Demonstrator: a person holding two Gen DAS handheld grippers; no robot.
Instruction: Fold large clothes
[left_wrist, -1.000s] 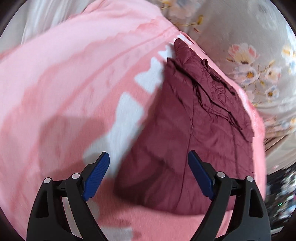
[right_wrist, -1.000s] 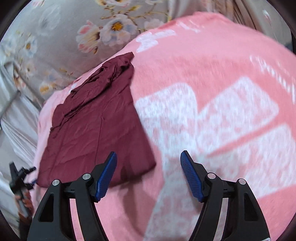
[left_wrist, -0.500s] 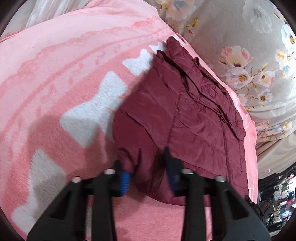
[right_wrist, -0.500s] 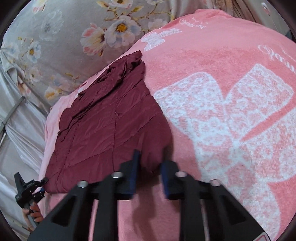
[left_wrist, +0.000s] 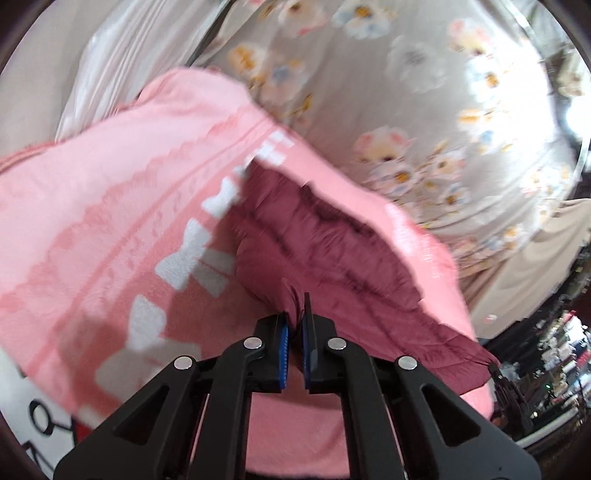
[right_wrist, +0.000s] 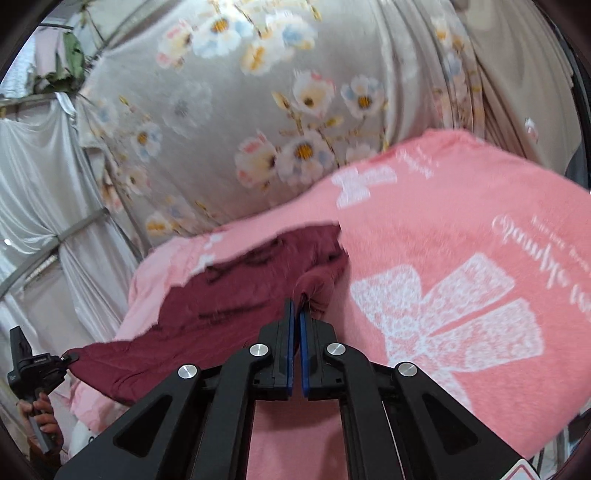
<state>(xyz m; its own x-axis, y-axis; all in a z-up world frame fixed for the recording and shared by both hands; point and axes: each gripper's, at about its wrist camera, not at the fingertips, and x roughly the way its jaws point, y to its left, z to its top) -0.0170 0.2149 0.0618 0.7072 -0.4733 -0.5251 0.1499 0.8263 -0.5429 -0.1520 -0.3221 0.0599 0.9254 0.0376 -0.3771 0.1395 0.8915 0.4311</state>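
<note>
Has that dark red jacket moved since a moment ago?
Yes. The maroon jacket's near edge, flat before, is now lifted off the pink blanket, pinched by both the left gripper and right gripper.

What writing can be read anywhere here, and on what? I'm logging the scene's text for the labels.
None reads clearly.
White cursive script on the pink blanket, right wrist view: too blurred and turned sideways to read.
Faint white print near the blanket's edge in the left wrist view: blurred, unreadable.
Maroon jacket: no text visible.
</note>
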